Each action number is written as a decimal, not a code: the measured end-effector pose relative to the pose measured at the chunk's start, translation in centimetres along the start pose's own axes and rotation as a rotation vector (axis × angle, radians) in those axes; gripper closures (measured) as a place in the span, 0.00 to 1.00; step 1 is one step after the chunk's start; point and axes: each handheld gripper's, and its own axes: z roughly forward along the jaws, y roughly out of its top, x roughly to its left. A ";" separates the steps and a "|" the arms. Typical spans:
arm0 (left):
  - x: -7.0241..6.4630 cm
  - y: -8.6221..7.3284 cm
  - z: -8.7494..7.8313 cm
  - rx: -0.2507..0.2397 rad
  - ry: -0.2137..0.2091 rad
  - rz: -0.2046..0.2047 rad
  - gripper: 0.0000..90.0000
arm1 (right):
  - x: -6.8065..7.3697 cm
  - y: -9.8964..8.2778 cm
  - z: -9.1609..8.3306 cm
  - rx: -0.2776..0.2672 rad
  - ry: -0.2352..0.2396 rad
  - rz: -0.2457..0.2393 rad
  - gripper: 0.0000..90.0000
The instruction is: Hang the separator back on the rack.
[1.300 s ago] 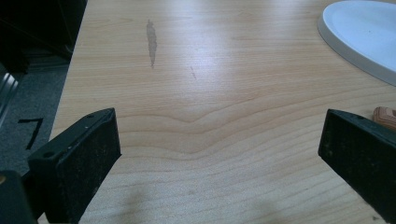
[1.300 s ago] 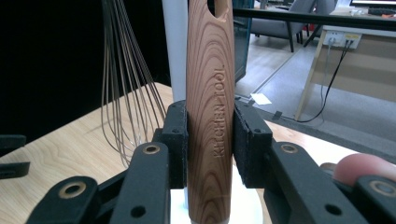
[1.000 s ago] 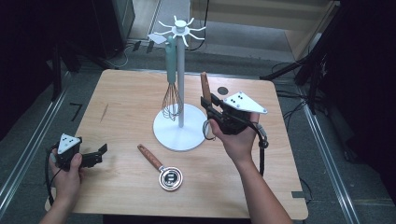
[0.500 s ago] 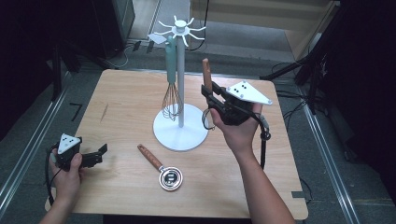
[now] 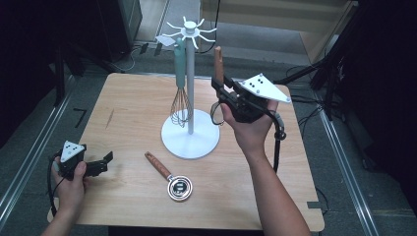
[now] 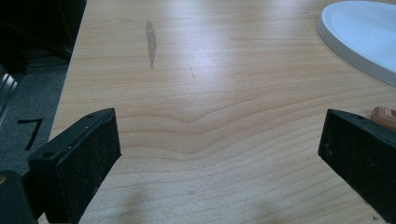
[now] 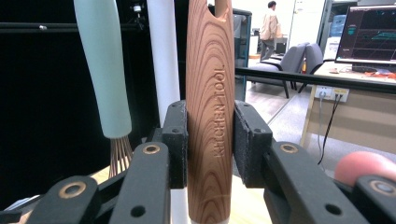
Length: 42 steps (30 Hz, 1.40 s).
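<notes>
Right gripper view: the right tongs [image 7: 210,140] are clamped on the wooden handle [image 7: 208,107] of a utensil stamped "KITCHEN TOOL", pads flat on both sides, handle upright with its notched top end above. Just beside it stand the white post [image 7: 163,51] of the hanger stand and the pale green handle of the whisk [image 7: 103,70], which hangs from a hook.

In the high view the right tongs [image 5: 220,87] hold the handle near the stand's spoked crown [image 5: 189,32], below hook level. The step in hand appears to be hanging the utensil. Keep the handle vertical, raise until its hanging hole clears a free hook, then move in level and lower. Approach on the side away from the whisk [image 5: 180,93] to avoid knocking it.

The left tongs [image 5: 101,164] rest open and empty on the tabletop [image 5: 133,98], close to its left edge. A second wooden-handled utensil [image 5: 169,178] lies in front of the stand's round base [image 5: 191,140], well apart from both tongs. Open room lies to the right of the post and above the crown; the tabletop's right edge is near the right forearm.
</notes>
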 end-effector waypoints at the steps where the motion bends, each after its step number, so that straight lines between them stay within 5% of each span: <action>1: 0.0 0.0 0.0 0.000 -0.001 -0.001 0.00 | 0.0 0.1 0.0 -0.006 -0.001 -0.002 0.78; 13: 0.0 0.0 0.0 0.000 -0.001 0.002 0.00 | 0.3 1.6 0.0 -0.052 -0.004 -0.005 0.78; 42: 0.0 0.0 0.0 -0.001 0.000 0.000 0.00 | 0.9 1.6 1.2 -0.013 0.027 -0.022 0.78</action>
